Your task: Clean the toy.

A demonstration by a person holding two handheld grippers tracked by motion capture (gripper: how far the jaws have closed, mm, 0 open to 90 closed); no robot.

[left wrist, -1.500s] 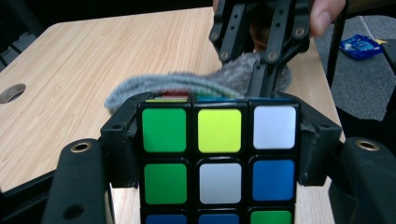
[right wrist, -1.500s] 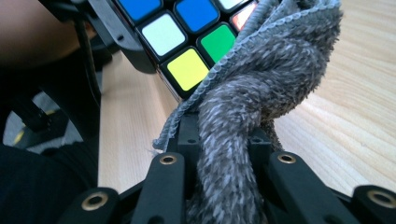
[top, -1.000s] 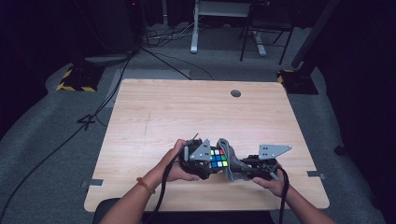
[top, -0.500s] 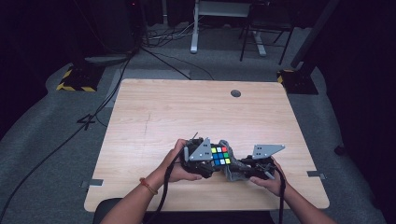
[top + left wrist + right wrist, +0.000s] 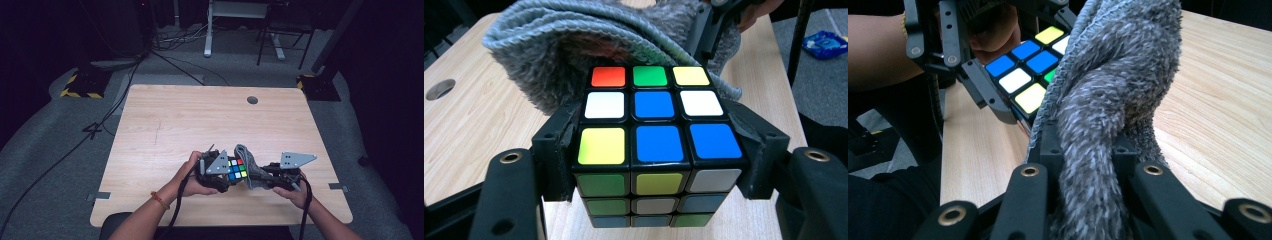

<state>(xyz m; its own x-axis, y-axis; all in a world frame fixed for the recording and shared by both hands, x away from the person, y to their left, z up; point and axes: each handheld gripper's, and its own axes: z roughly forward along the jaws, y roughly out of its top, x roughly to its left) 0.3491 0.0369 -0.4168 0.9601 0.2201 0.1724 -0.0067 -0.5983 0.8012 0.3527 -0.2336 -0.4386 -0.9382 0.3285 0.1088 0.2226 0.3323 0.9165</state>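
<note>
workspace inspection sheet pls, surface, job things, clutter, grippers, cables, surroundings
surface: light wooden table, round grommet hole near the far edge.
job's things: colour puzzle cube held above the near edge; grey fuzzy cloth draped against its far side.
clutter: nothing seen on the tabletop.
grippers: left gripper shut on the cube, pads on its two sides; right gripper shut on the cloth, which is bunched between its jaws.
cables: one trails from each gripper toward the person; more run over the floor at left.
surroundings: dark room, grey floor, hazard-striped base at left, desk and chair legs behind.
</note>
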